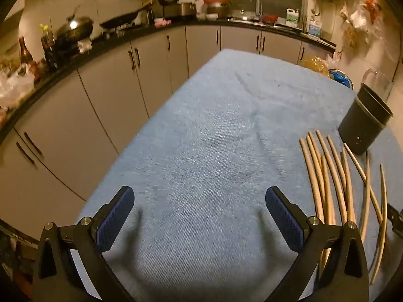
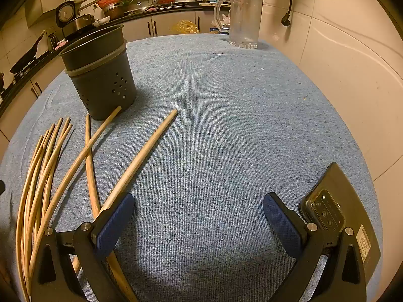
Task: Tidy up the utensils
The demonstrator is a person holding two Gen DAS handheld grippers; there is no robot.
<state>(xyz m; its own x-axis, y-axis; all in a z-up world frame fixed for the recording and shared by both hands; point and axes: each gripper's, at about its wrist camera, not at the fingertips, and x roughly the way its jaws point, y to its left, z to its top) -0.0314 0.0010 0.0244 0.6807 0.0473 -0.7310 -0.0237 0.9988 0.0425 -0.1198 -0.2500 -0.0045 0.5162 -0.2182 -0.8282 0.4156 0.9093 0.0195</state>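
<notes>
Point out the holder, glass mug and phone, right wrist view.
holder (image 2: pixel 100 85): right wrist view, perforated side wall.
glass mug (image 2: pixel 245 20): right wrist view, middle of body.
phone (image 2: pixel 337 196): right wrist view, back, above cameras.

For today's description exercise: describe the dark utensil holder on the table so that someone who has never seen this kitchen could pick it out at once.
Start at the table under the blue cloth. Near its edge on the kitchen-counter side, just beyond the loose wooden chopsticks, stands the utensil holder, upright. It is the only dark, opaque container there, with small holes in its wall, unlike the clear glass mug at the far end.
</notes>
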